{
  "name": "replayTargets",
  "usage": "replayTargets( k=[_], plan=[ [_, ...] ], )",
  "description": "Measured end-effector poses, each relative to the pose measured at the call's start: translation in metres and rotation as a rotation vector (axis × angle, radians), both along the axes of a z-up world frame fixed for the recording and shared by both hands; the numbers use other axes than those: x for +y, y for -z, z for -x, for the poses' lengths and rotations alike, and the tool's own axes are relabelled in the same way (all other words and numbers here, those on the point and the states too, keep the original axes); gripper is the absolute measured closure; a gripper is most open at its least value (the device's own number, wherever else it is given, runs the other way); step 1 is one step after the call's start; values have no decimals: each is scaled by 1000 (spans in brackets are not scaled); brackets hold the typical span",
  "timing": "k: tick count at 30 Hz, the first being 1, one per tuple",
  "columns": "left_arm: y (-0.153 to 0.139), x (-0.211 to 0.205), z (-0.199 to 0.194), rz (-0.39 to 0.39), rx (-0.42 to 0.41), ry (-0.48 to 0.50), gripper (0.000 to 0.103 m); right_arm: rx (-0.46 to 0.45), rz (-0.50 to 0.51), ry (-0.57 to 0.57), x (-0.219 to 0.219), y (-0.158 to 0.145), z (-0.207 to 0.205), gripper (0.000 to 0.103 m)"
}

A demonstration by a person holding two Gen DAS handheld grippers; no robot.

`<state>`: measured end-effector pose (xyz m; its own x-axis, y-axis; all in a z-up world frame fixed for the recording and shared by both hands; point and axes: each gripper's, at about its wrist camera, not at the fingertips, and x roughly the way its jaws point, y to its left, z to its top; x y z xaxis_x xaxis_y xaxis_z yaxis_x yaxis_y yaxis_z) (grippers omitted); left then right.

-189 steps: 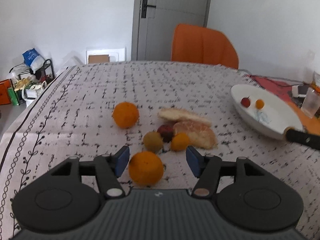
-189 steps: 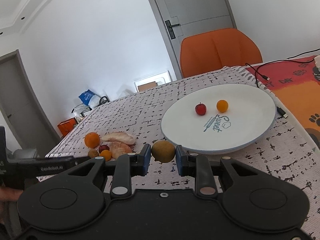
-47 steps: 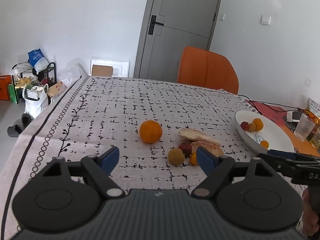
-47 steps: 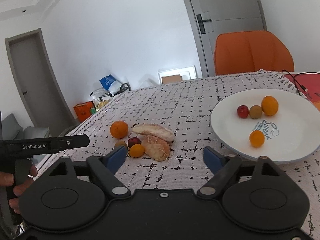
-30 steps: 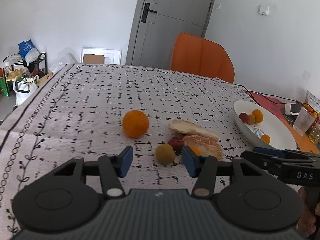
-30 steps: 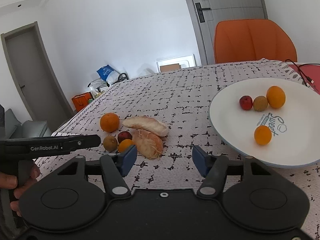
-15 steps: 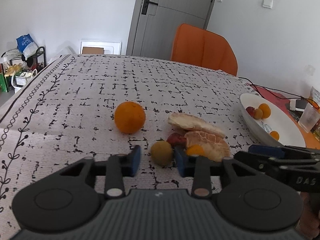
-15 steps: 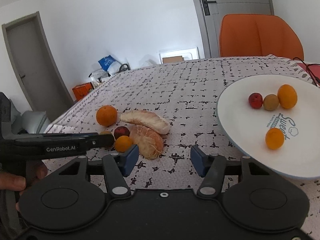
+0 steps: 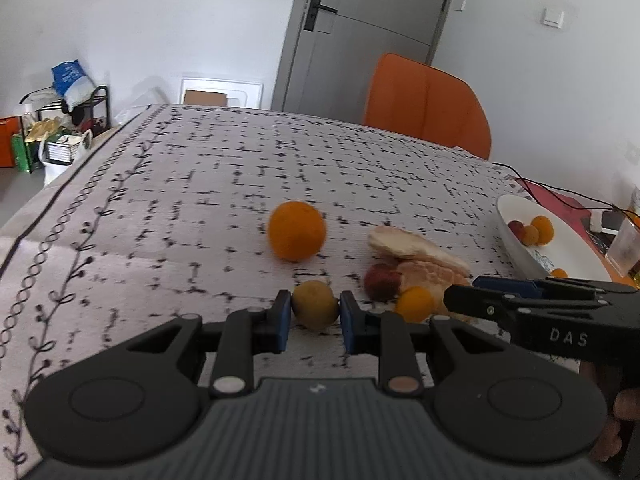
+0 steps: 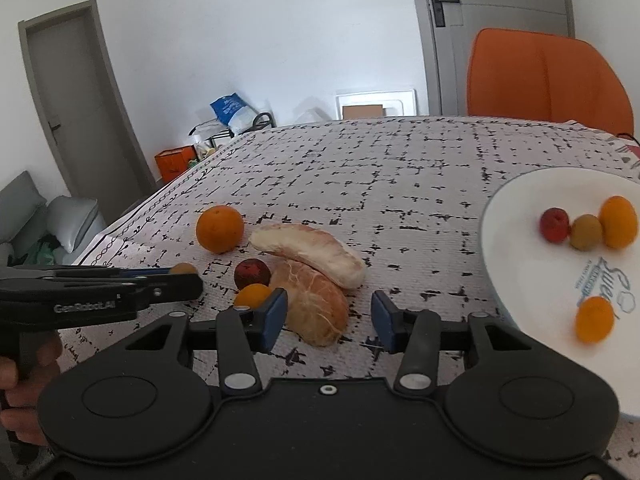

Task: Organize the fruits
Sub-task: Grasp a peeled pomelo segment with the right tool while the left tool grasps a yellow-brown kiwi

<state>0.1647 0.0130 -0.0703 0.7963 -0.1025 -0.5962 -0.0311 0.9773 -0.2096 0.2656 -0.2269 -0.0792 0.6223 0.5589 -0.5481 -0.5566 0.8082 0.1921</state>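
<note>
Two grippers are seen over a table covered by a patterned tablecloth [image 9: 208, 184]. The left gripper [image 9: 312, 318] is closed on a small brownish-green fruit [image 9: 314, 304], which is pinched between its blue pads low over the cloth; whether the fruit touches the cloth cannot be told. The right gripper [image 10: 329, 320] is seen with its jaws closing, and the nearer of two peeled pomelo segments [image 10: 316, 304] lies between them, not yet touched by the pads. The second pomelo segment [image 10: 310, 252] is laid across the far end of the first. A dark red fruit [image 10: 252, 273] and a small orange fruit [image 10: 253, 294] are found just left of the segments, touching or nearly touching them, and a large orange [image 10: 219, 228] is set a little apart, farther back on the left. A white plate [image 10: 516, 248] is placed to the right, well apart from this cluster, and four fruits are held on it: a red one [image 10: 554, 225], a brownish one [image 10: 586, 232] and a large orange one [image 10: 618, 222] grouped together, and a small orange one [image 10: 594, 319] nearer the front rim. An orange chair [image 9: 426, 104] is seen behind the table, and a grey door [image 9: 360, 32] beyond it.
</note>
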Motion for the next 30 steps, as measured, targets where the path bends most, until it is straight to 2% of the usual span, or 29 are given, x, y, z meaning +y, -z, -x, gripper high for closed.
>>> replayTargets(
  k=[12, 22, 30],
  plan=[
    [1, 19, 16, 5, 1, -50, 79, -17, 23, -25, 12, 1, -5, 59],
    [0, 25, 29, 24, -8, -50, 79, -24, 39, -70, 20, -1, 22, 64],
    [-3, 35, 35, 28, -17, -59, 79, -46, 72, -33, 32, 0, 20, 63]
  ],
)
